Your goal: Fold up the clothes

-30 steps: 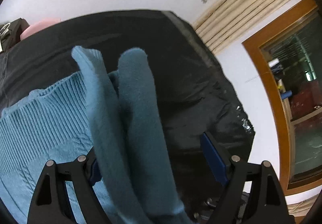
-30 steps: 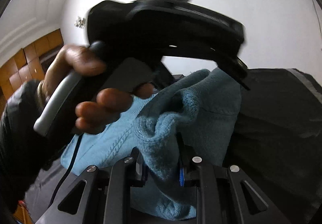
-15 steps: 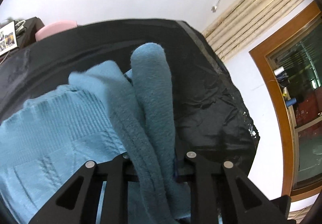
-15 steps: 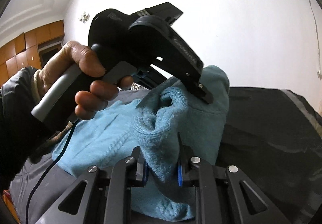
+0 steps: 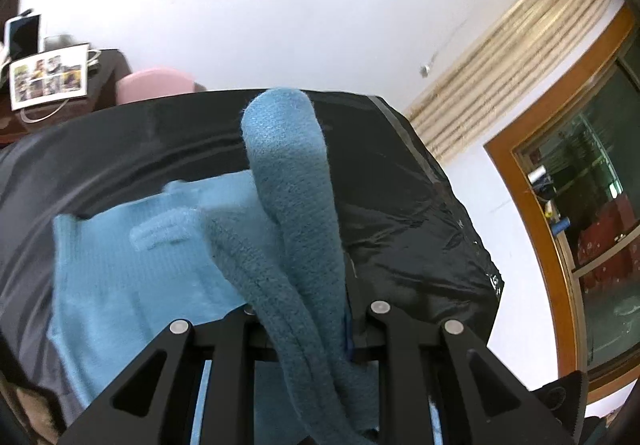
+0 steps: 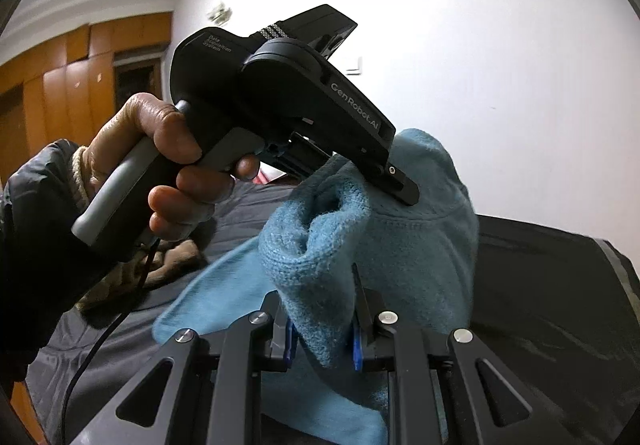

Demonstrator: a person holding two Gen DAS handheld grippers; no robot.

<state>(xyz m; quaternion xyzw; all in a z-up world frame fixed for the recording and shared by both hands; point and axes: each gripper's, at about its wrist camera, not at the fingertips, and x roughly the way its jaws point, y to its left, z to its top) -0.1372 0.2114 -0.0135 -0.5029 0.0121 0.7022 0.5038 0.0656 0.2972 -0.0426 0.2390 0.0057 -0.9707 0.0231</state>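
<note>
Both grippers were closed on the blue sweater (image 5: pixel 304 229): the left gripper (image 5: pixel 308 329) pinched a thick bunched fold, and the right gripper (image 6: pixel 322 325) clamped another wad. The rest of the sweater trailed down onto the black-covered table (image 5: pixel 400 213), toward its left side.

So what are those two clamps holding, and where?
Both hold the blue sweater: left hand-held gripper and right hand-held gripper each pinch a bunched fold.
</note>
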